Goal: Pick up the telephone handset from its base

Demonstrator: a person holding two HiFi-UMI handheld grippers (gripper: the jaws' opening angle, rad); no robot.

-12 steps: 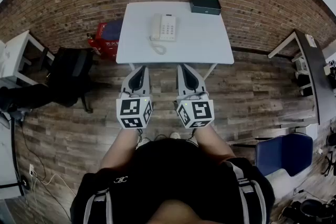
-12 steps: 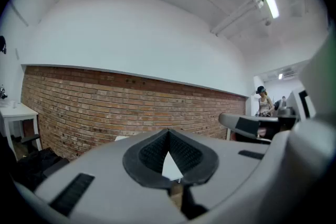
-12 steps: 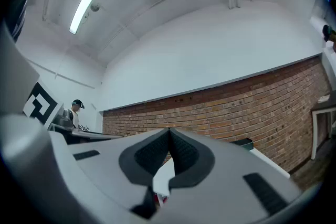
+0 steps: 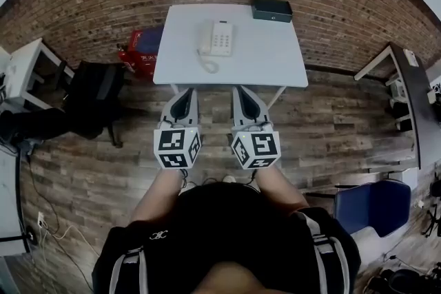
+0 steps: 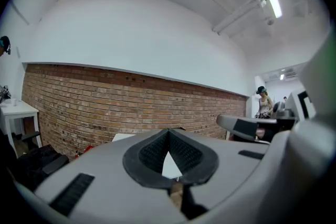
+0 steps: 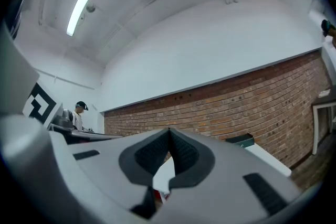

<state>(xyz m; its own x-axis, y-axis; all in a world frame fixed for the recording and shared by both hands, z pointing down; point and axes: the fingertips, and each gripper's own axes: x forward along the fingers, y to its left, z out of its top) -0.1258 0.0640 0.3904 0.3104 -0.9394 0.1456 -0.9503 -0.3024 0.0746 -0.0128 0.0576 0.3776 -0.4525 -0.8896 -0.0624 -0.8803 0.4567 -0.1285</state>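
A white telephone (image 4: 220,37) sits on the white table (image 4: 269,58), toward its far middle. Its handset (image 4: 205,37) rests in the cradle on the phone's left side, and a coiled cord (image 4: 208,65) loops toward the near edge. My left gripper (image 4: 185,97) and right gripper (image 4: 246,93) hang side by side over the wooden floor, just short of the table's near edge. Both are shut and empty, their tips meeting. In the left gripper view the shut left gripper (image 5: 169,134) faces the brick wall; the right gripper (image 6: 169,134) does likewise in its own view.
A dark box (image 4: 271,9) lies at the table's far right corner. A red bag (image 4: 140,50) and a black chair (image 4: 96,96) stand left of the table. A blue chair (image 4: 371,206) is at the right. Another desk (image 4: 406,96) runs along the right side.
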